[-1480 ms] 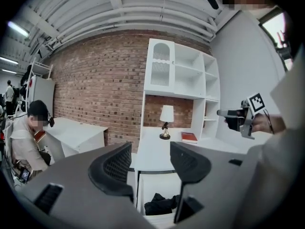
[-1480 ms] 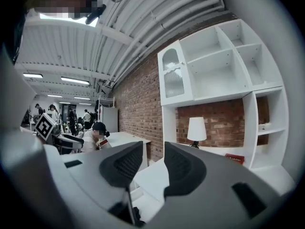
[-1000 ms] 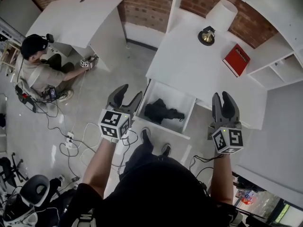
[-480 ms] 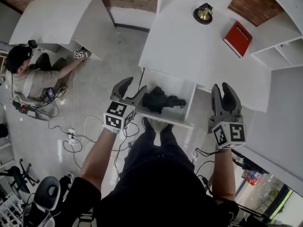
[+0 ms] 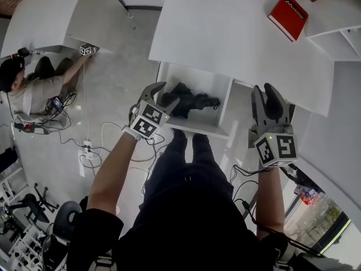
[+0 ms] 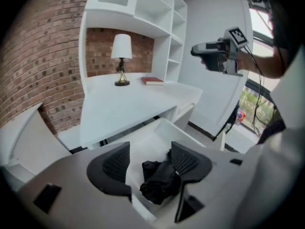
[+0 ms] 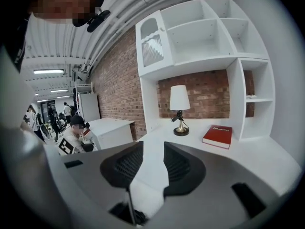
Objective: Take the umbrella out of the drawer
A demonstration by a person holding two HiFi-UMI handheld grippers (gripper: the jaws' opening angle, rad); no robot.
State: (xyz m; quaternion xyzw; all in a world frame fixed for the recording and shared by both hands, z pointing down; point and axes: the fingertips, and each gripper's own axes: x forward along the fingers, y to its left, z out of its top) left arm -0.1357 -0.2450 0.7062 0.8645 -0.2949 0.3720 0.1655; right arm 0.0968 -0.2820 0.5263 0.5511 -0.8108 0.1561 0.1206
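Note:
A crumpled black umbrella (image 5: 189,100) lies in the open white drawer (image 5: 197,131) under the desk top. My left gripper (image 5: 164,94) hangs over the drawer's left front corner, angled down. Its jaws are opening and nothing is pressed between them. In the left gripper view the umbrella (image 6: 159,178) shows below and between the pads of that gripper (image 6: 150,159), apart from them. My right gripper (image 5: 265,92) stands open and empty to the right of the drawer, above the desk edge. In the right gripper view its jaws (image 7: 152,163) frame the desk, with a dark bit of the umbrella (image 7: 125,214) low down.
On the white desk (image 5: 225,38) stand a brass-footed lamp (image 7: 179,109) and a red book (image 5: 289,14). A person (image 5: 34,89) sits on the floor at the left, with cables (image 5: 90,151) nearby. White shelves (image 7: 200,37) rise behind the desk.
Both grippers have sunk. The left one has tipped downward and moved in over the drawer's left front corner, its jaws a little wider. The right one has kept beside the drawer.

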